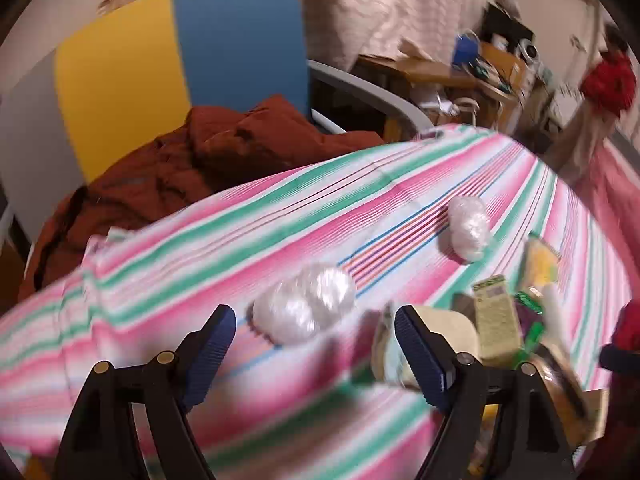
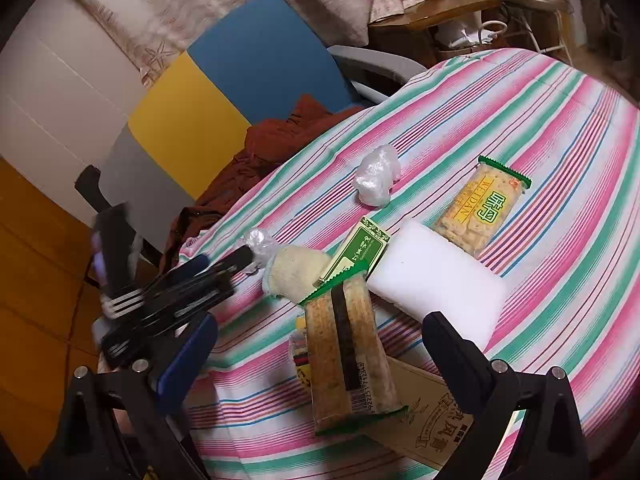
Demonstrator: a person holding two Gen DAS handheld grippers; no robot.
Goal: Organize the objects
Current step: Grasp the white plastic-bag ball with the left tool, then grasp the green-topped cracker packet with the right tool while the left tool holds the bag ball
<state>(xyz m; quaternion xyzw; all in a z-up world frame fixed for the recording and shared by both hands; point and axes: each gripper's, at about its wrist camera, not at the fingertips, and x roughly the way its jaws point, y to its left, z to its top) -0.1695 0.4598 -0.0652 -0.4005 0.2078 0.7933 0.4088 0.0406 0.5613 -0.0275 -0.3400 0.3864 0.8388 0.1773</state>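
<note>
The clutter I'm sorting lies on the striped counter [image 2: 540,128]. Nearest my right tool [image 2: 316,354] is a long cracker pack [image 2: 348,344] with a green end, lying lengthwise between the tool's fingers but not touched by them; that tool stands wide apart and empty. The pack's near end rests on a flat brown box [image 2: 432,420] at the counter's near edge. Just past the pack's far end sit a pale woolly bundle [image 2: 296,270] and a small green-bordered carton [image 2: 358,254], touching one another. A white foam block [image 2: 436,290] lies beside them to the right, and a second cracker pack [image 2: 480,208] lies just beyond the block. A crumpled clear plastic wad [image 2: 378,180] sits farther out, apart from the rest.

My left tool [image 1: 316,344] is also spread open, holding nothing. Just ahead of it lies another plastic wad [image 1: 306,306]; the view is blurred, so I cannot tell whether a finger touches it. Beyond the counter's far edge a rust-coloured cloth [image 1: 192,164] is heaped on a chair [image 1: 236,40] with a yellow and blue back.
</note>
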